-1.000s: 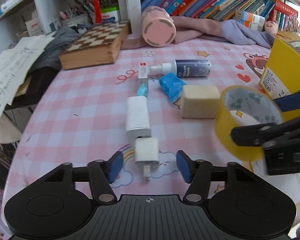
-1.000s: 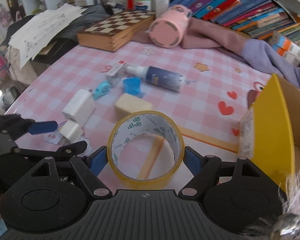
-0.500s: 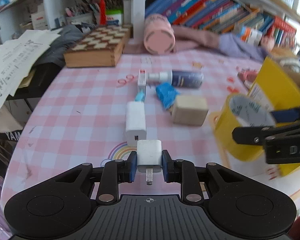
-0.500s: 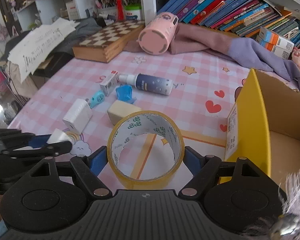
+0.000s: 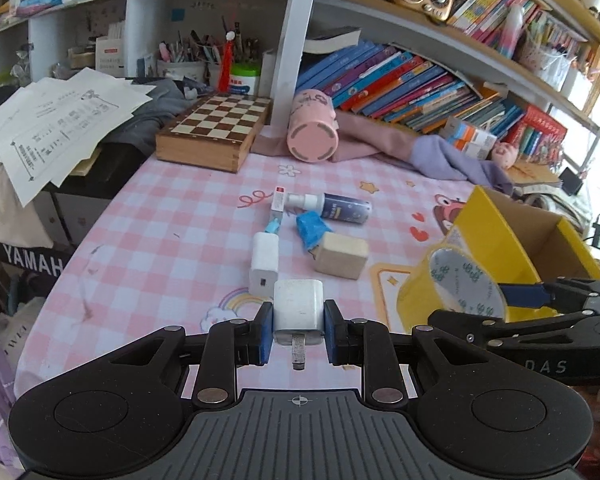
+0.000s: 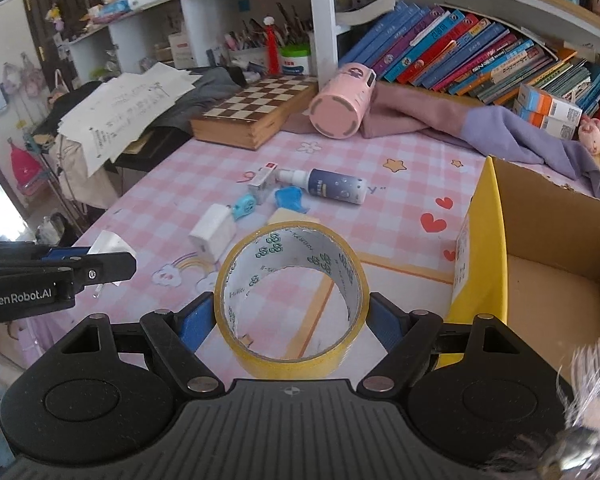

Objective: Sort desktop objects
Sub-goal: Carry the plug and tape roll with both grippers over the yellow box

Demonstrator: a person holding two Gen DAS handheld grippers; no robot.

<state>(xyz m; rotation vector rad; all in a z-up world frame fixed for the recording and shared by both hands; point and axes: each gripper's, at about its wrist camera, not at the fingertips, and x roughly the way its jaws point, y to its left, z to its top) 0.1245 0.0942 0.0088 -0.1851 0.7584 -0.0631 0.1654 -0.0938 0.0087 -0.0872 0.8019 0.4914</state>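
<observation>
My left gripper (image 5: 298,330) is shut on a small white charger plug (image 5: 299,312) and holds it above the pink checked tablecloth (image 5: 172,240). My right gripper (image 6: 290,324) is shut on a yellow tape roll (image 6: 292,300), held in the air left of the open yellow cardboard box (image 6: 484,248). The tape roll (image 5: 456,284) and the box (image 5: 500,224) also show at the right in the left wrist view. On the table lie a larger white charger (image 5: 265,262), a beige block (image 5: 341,256), a blue wrapper (image 5: 310,230), a dark spray bottle (image 5: 336,207) and a small white box (image 5: 278,199).
A chessboard box (image 5: 216,130) and a pink cylinder on its side (image 5: 312,134) lie at the back, with pink and purple cloth (image 5: 440,156) beside them. Books (image 5: 412,88) fill the shelf behind. Papers (image 5: 56,124) hang over the table's left edge.
My left gripper closed on the small white plug and lifted it off the table. My right gripper rose with the tape roll and moved toward the yellow box.
</observation>
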